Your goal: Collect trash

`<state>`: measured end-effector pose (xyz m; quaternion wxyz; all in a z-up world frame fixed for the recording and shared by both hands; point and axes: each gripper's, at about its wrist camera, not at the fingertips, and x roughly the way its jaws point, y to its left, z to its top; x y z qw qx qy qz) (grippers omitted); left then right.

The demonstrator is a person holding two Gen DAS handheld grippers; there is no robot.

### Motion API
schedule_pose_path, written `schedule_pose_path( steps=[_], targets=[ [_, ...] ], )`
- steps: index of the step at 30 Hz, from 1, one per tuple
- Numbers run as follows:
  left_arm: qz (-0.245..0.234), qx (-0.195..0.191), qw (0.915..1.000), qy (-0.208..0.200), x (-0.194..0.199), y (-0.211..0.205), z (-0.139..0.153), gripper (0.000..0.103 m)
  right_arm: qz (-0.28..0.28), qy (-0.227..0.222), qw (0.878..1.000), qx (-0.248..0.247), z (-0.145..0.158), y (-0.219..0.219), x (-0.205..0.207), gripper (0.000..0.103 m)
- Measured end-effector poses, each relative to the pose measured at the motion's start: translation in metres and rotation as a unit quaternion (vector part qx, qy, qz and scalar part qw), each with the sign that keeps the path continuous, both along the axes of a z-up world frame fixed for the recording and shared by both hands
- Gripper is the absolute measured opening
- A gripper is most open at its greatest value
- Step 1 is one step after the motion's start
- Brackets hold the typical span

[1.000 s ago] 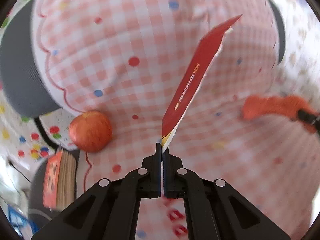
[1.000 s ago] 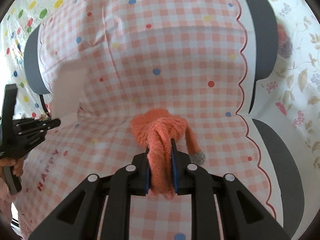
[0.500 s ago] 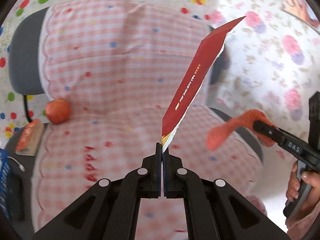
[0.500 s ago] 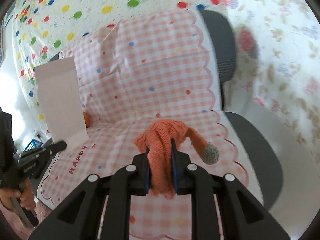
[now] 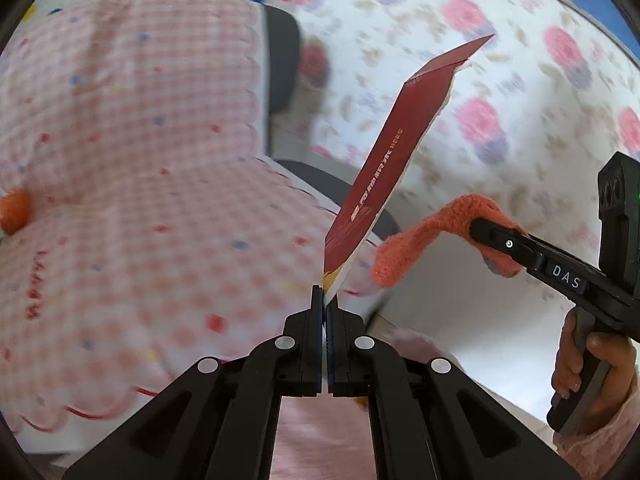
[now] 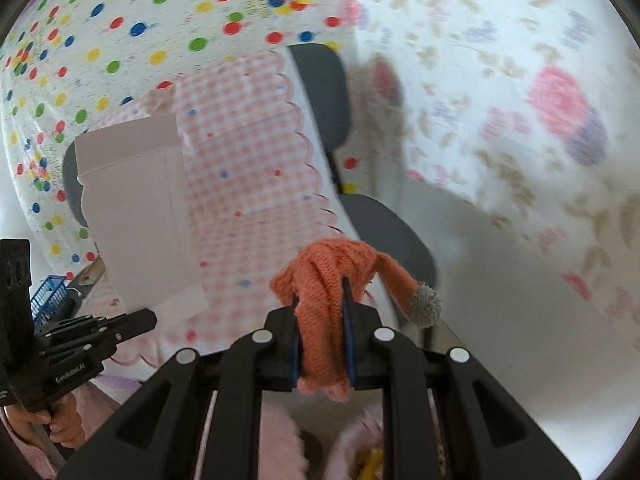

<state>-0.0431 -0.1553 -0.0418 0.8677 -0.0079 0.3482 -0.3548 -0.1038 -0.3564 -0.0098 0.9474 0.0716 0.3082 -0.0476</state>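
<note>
Our left gripper point(image 5: 325, 294) pinched the stiff, light red card point(image 5: 384, 172) by its bottom corner; our right gripper point(image 6: 322, 312) clamped the soft, floppy orange sock point(image 6: 320, 312) mid-length.

Both views are bright with soft, even daylight; no hard shadows fall anywhere. The checked pink cloth point(image 5: 132, 184) and the flowered fabric point(image 5: 500, 92) behind it are smeared by motion blur, their patterns running into streaks, worst toward the right of each frame. Close objects stay crisp: the left gripper point(image 5: 325, 300), the red card point(image 5: 384, 168) and the knitted orange glove point(image 6: 328, 304) show sharp edges and weave. The white area at the lower right of the right wrist view is nearly washed out. Fisheye bending curves everything near the rims, and black corners ring both pictures.
</note>
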Motion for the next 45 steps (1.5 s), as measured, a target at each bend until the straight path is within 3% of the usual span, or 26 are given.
schedule_pose_path(
  steps=[13, 26, 28, 29, 31, 32, 36, 42, 44, 45],
  targets=[
    [-0.092, 0.062, 0.9891, 0.097, -0.048, -0.083, -0.067, 0.002, -0.105, 0.053, 0.993, -0.021, -0.047, -0.051, -0.099, 0.016],
    [-0.140, 0.113, 0.9756, 0.126, -0.063, -0.123, -0.097, 0.006, -0.132, 0.087, 0.987, 0.001, -0.084, -0.074, -0.114, 0.017],
    [-0.139, 0.116, 0.9754, 0.126, -0.062, -0.124, -0.100, 0.012, -0.134, 0.098, 0.986, 0.006, -0.094, -0.077, -0.109, 0.020],
    [-0.137, 0.116, 0.9756, 0.127, -0.061, -0.124, -0.100, 0.023, -0.133, 0.106, 0.985, 0.009, -0.098, -0.079, -0.107, 0.024],
    [-0.131, 0.107, 0.9782, 0.121, -0.060, -0.121, -0.097, 0.037, -0.138, 0.113, 0.984, 0.012, -0.106, -0.080, -0.106, 0.047],
    [-0.127, 0.103, 0.9799, 0.115, -0.059, -0.119, -0.094, 0.040, -0.138, 0.114, 0.984, 0.011, -0.107, -0.079, -0.106, 0.052],
    [-0.107, 0.094, 0.9859, 0.088, -0.055, -0.110, -0.079, 0.042, -0.142, 0.103, 0.984, 0.010, -0.098, -0.078, -0.107, 0.055],
    [-0.077, 0.091, 0.9916, 0.051, -0.052, -0.089, -0.059, 0.052, -0.134, 0.073, 0.988, 0.004, -0.066, -0.072, -0.108, 0.055],
    [-0.069, 0.087, 0.9928, 0.044, -0.050, -0.079, -0.051, 0.060, -0.124, 0.068, 0.990, 0.020, -0.058, -0.068, -0.107, 0.063],
    [-0.059, 0.087, 0.9937, 0.037, -0.050, -0.072, -0.045, 0.061, -0.114, 0.063, 0.991, 0.031, -0.051, -0.063, -0.106, 0.071]
  ],
)
